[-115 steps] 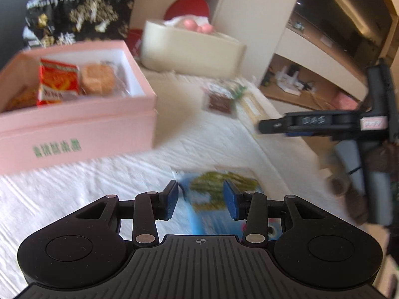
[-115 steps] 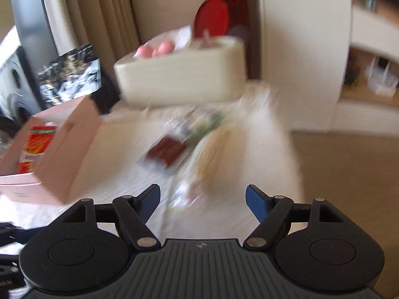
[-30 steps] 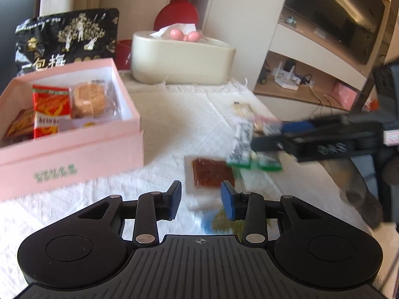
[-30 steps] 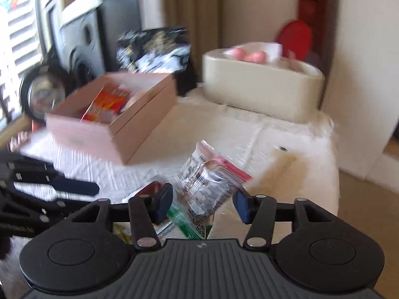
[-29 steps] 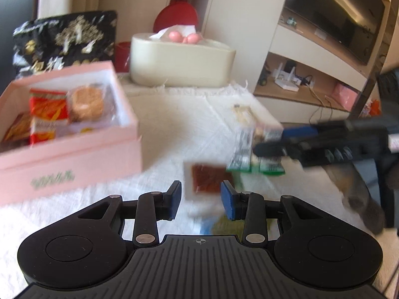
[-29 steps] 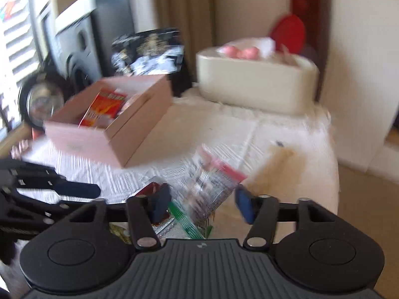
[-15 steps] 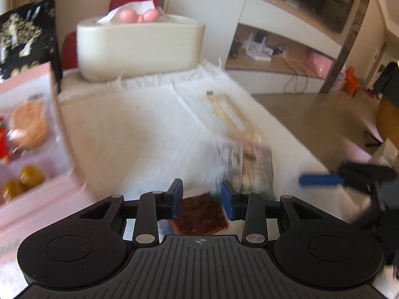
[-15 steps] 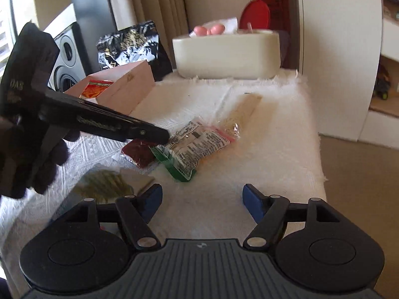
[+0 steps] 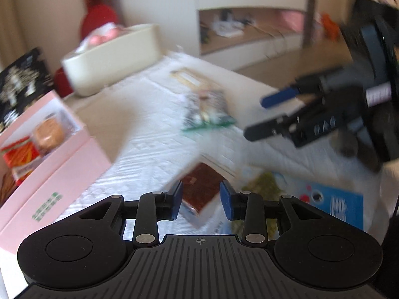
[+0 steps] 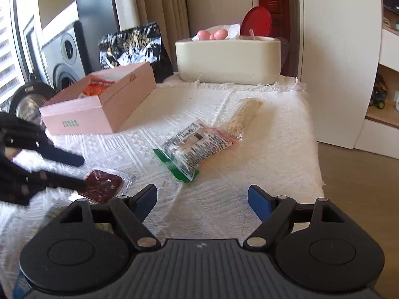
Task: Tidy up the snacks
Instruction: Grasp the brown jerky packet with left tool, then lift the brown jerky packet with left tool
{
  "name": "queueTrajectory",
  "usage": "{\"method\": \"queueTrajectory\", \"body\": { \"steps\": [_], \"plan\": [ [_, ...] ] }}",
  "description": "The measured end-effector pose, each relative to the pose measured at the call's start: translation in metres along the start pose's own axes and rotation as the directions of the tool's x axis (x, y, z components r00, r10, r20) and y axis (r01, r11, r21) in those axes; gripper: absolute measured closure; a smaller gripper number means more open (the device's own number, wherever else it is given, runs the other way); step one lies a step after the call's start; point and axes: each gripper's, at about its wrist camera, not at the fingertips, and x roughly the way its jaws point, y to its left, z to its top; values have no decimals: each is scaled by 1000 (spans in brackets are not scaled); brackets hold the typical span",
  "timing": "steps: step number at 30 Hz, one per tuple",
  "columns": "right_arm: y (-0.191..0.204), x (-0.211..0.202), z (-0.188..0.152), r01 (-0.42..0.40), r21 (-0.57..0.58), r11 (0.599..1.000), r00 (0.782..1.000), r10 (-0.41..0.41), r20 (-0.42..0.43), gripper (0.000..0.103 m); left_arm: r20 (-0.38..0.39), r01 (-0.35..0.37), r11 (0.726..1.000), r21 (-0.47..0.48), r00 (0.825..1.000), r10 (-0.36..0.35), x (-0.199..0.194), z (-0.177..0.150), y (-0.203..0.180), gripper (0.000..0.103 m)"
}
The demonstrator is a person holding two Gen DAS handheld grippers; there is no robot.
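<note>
Left gripper (image 9: 200, 196): nearest item; jaws part open, narrow gap, set over the red packet; nothing pinched as far as the blurred view shows. Judged lined up for a pickup.
Right gripper (image 10: 202, 200): jaws have just been opening and stand wide; nothing between them, only cloth in front. Hangs clear of the snacks, judged so as to leave the left one room.
Red packet (image 10: 101, 186): flat on the cloth, clear wrapper, dark red filling; left fingertips (image 10: 74, 183) at its near-left edge, contact uncertain.
Blue bag (image 9: 331, 205): lies flat beside the red packet, partly under the left gripper in its own view; green picture on it.
Printed packet (image 10: 197, 145): mid-table, label side up, green edge toward the camera; loose, not yet sorted.
Long pale packet (image 10: 243, 117): just behind the printed packet, touching or overlapping its far end; cannot tell which.
Pink box (image 10: 104, 104): open, left of the loose snacks, well apart from them; judged the place for sorted snacks, since it already holds an orange-red packet (image 10: 98, 87) and a round cake (image 9: 48, 133).
Path to box: bare cloth between red packet and box; nothing blocks it.
Black bag (image 10: 134, 47): upright behind the box.
Cream tub (image 10: 228, 61): far edge of the table, pink items on top; not in the way.
</note>
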Motion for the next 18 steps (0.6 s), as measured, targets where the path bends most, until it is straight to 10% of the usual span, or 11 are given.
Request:
{"method": "queueTrajectory", "body": {
  "steps": [4,10,18],
  "plan": [
    [11,-18,-3,-103,-1,995,994,103,-31,22,-4,-57,997,58,998,58,12,2,-6,61],
    [61,-39,-9,-243,-73,967,969,239,-59,22,3,-84,986,-141,996,85,25,13,13,57],
    [86,-36,-30,-149,-288,946,989,135,-68,22,79,-42,967,-250,995,64,17,17,38,60]
  ]
}}
